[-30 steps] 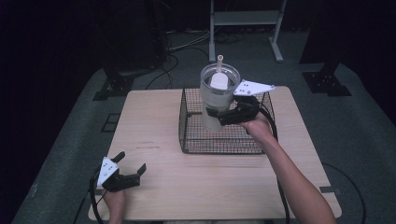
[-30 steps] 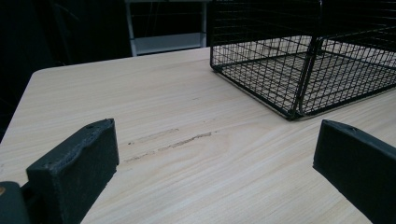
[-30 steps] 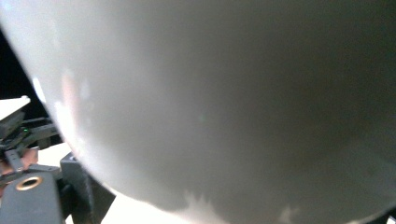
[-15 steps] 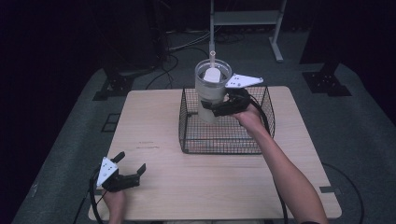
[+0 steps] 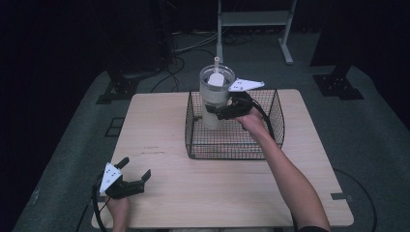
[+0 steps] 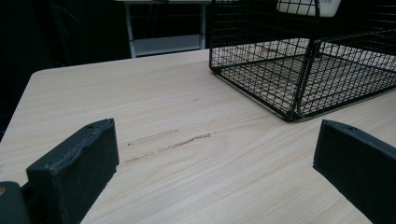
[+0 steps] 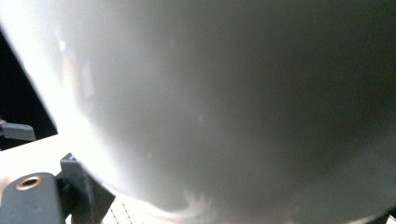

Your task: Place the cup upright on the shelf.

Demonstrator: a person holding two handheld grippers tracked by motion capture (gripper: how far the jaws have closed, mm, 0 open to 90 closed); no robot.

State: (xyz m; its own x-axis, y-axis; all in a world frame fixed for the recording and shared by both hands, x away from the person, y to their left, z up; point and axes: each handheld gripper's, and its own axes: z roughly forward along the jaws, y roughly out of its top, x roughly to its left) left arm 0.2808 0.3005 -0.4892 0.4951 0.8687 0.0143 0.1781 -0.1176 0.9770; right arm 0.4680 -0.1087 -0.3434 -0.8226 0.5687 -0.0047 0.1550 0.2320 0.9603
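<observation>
A white tumbler [image 5: 213,99] with a clear lid and a straw hangs upright over the back left part of a black wire basket [image 5: 271,126]. My right gripper [image 5: 226,112] is shut on the tumbler's side, and the tumbler's wall [image 7: 224,102] looms large in the right gripper view. My left gripper [image 5: 136,168] rests at the table's near left corner, open with nothing between its jaws. In the left gripper view my left gripper [image 6: 215,158] looks across bare wood to the basket [image 6: 299,79], and the tumbler's base [image 6: 303,5] peeks in at the top.
The light wooden table [image 5: 159,121] has bare wood left of and in front of the basket. Behind the table stand a metal frame [image 5: 251,19] and cables on the dark floor [image 5: 188,48].
The right gripper has carried the tumbler a little to the left over the basket. The left gripper has stayed in place, open.
</observation>
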